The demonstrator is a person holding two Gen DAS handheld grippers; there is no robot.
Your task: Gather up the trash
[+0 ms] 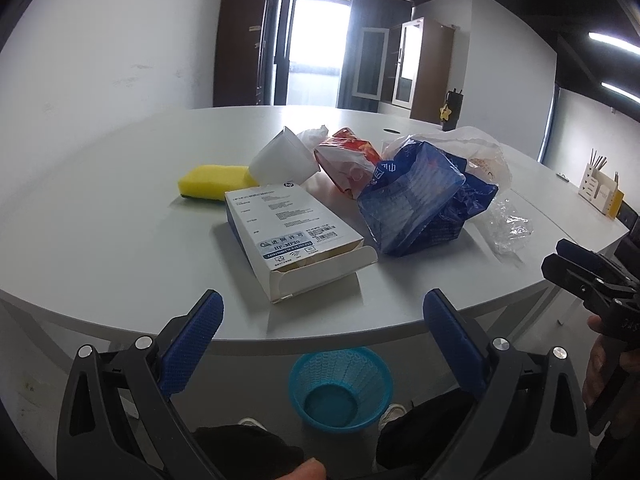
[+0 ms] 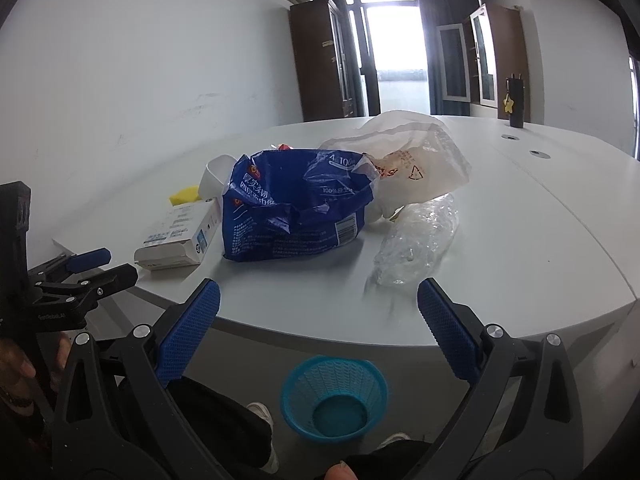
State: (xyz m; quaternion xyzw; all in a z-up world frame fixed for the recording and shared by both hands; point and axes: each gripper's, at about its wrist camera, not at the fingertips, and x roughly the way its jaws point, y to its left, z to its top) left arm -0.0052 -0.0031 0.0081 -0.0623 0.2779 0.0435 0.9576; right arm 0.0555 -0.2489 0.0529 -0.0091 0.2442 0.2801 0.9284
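Both the left gripper (image 1: pixel 322 320) and the right gripper (image 2: pixel 318 312) hang with jaws spread wide, holding nothing. Below and between each pair of jaws a blue basket (image 1: pixel 340 386) stands on the floor, nothing visible inside. Ahead of the jaws on the table (image 1: pixel 100 220) lie an open-ended white box (image 1: pixel 294 232), a crumpled blue bag (image 2: pixel 296 200), and clear plastic wrap (image 2: pixel 416 240).

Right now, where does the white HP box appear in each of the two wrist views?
Left wrist: white HP box at centre, just ahead of the open left gripper.
Right wrist: the box at left, on the table edge.
Shared landmark: blue plastic bag, directly right of the box.
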